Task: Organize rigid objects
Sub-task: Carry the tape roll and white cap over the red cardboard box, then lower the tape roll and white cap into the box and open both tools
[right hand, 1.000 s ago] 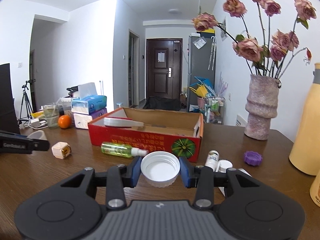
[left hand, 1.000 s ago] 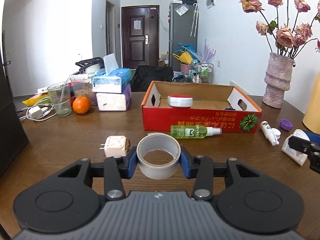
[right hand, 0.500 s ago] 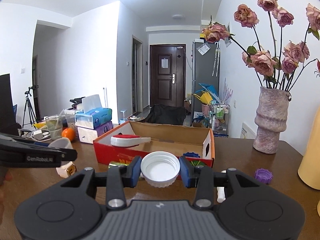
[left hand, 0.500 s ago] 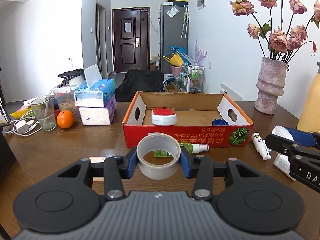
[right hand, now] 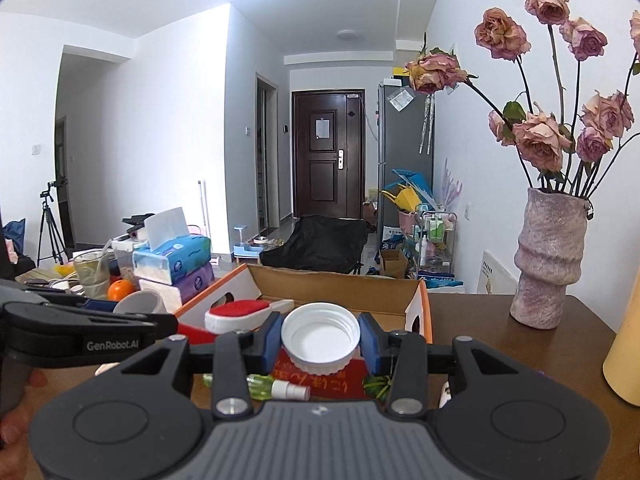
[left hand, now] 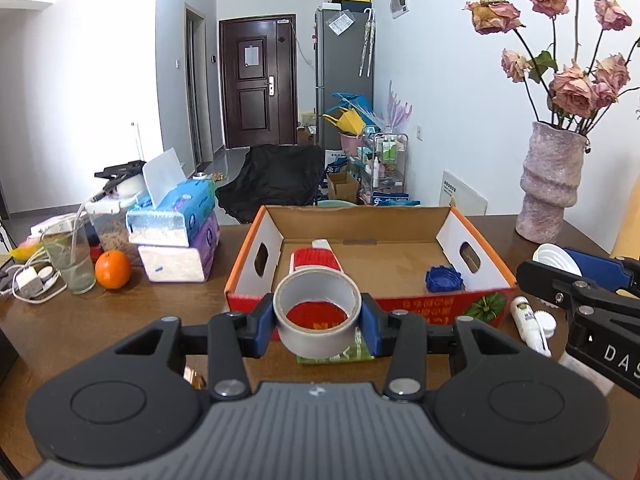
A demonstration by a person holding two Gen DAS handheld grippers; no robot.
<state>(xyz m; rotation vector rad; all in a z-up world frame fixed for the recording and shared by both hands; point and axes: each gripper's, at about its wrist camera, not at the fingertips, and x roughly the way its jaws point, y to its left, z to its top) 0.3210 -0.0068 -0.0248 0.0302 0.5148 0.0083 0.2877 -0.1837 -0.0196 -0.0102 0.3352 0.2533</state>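
While both loads hang short of the cardboard box, the step in hand reads as the carry toward it, with the drop not yet made; far left on the wooden table stand a glass, an orange and stacked tissue packs, none of them part of this move; next comes the left gripper, clenched on a roll of tape held by its outer wall, hollow facing up, just before the box's red front wall; inside the box lie a red-and-white brush and a blue cap; a green spray bottle lies on the table against the front wall; further right the right gripper grips a white lid, open side up, near the box's right corner; a small white bottle lies outside, and a vase of roses stands at the far right. The next move, I judge, calls for lifting each piece over the front wall, then releasing above bare cardboard, clear of brush and cap.
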